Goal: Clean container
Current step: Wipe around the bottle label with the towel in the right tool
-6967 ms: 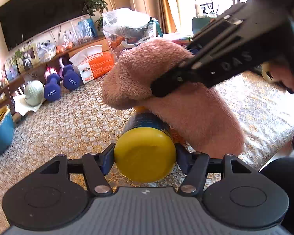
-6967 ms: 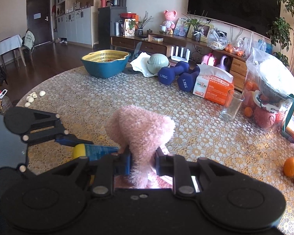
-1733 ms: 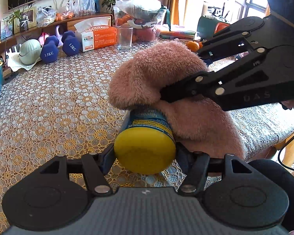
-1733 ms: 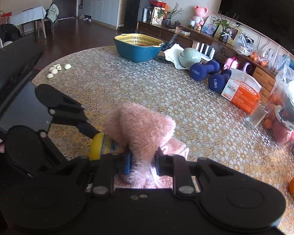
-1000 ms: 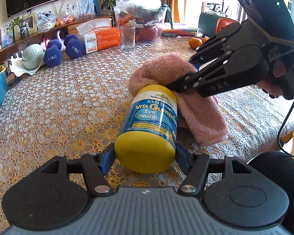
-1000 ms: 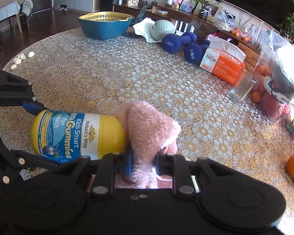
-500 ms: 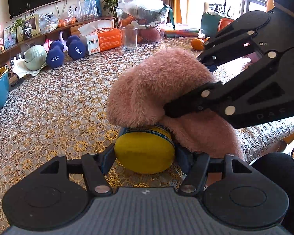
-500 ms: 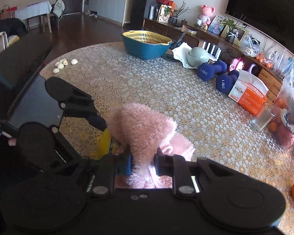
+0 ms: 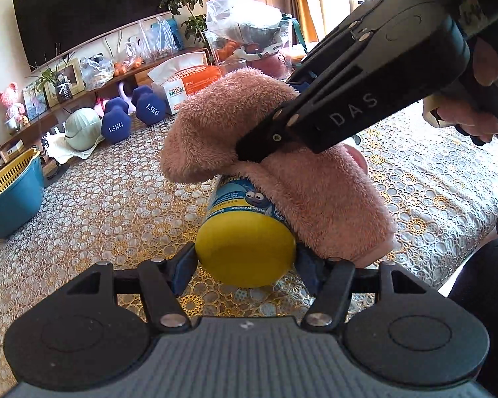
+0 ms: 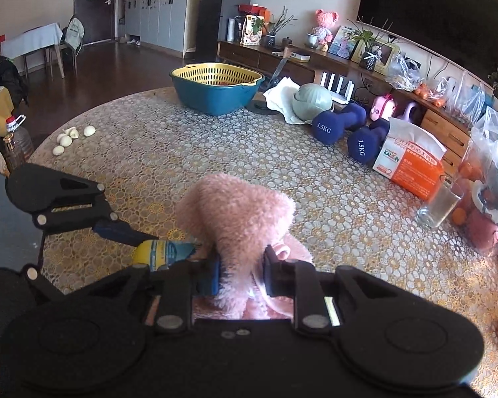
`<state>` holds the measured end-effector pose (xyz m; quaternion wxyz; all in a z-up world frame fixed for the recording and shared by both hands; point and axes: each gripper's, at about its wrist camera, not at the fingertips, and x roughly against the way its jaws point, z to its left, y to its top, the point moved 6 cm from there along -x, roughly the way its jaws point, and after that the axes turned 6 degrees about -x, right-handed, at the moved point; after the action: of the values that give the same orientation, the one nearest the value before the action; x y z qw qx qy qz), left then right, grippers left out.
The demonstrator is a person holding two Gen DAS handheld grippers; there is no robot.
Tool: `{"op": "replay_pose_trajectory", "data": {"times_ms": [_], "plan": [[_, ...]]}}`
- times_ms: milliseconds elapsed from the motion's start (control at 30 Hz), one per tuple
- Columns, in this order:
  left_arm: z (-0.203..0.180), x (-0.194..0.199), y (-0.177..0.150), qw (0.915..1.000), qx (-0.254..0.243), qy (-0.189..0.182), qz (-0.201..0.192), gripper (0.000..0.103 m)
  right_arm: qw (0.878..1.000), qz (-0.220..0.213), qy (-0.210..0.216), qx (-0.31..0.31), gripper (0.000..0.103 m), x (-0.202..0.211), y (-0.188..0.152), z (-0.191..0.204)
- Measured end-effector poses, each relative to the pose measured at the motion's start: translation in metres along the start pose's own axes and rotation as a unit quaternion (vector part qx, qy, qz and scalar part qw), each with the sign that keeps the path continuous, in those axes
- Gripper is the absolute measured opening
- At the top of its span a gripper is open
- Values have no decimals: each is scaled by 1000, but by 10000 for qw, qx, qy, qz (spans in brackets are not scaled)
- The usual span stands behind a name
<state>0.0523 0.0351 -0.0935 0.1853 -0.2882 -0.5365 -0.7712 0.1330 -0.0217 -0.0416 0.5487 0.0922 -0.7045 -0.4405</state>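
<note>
A yellow-capped vitamin gummies bottle lies on its side just above the lace tablecloth, cap toward the left wrist camera. My left gripper is shut on the cap end. A fluffy pink cloth is draped over the bottle's far end and right side, hiding most of the label. My right gripper is shut on that pink cloth. In the right wrist view only the yellow cap end of the bottle shows, with the left gripper beside it.
Two blue dumbbells, an orange tissue box, an empty glass and bagged fruit stand at the table's far right. A blue basin with a yellow strainer sits at the back. Garlic cloves lie at the left edge.
The cloth, off to the bottle's side a second ago with the label bare, has swept back over the bottle. Since half a second ago it has slid slightly further along, baring part of the label.
</note>
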Motion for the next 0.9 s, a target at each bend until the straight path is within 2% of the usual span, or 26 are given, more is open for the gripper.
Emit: {"op": "replay_pose_trajectory", "data": {"times_ms": [200, 267, 300, 600, 733, 900], "plan": [[2, 0, 3, 9999, 86, 29, -87, 64, 9999, -86, -29, -116, 24, -2, 1, -2], [4, 0, 5, 9997, 198, -17, -115, 63, 9996, -91, -179, -219, 24, -4, 1, -9], [5, 0, 6, 9996, 234, -33, -127, 63, 9990, -89, -290, -315, 24, -5, 1, -15], [13, 1, 16, 9982, 550, -199, -86, 63, 9924, -152, -388, -1158, 22, -7, 1, -43], [8, 6, 16, 9974, 593, -390, -95, 63, 9943, -199, -308, -1006, 21, 11, -5, -38], [-3, 14, 17, 9959, 654, -609, -147, 63, 9982, -308, -48, -511, 21, 49, -9, -9]]}}
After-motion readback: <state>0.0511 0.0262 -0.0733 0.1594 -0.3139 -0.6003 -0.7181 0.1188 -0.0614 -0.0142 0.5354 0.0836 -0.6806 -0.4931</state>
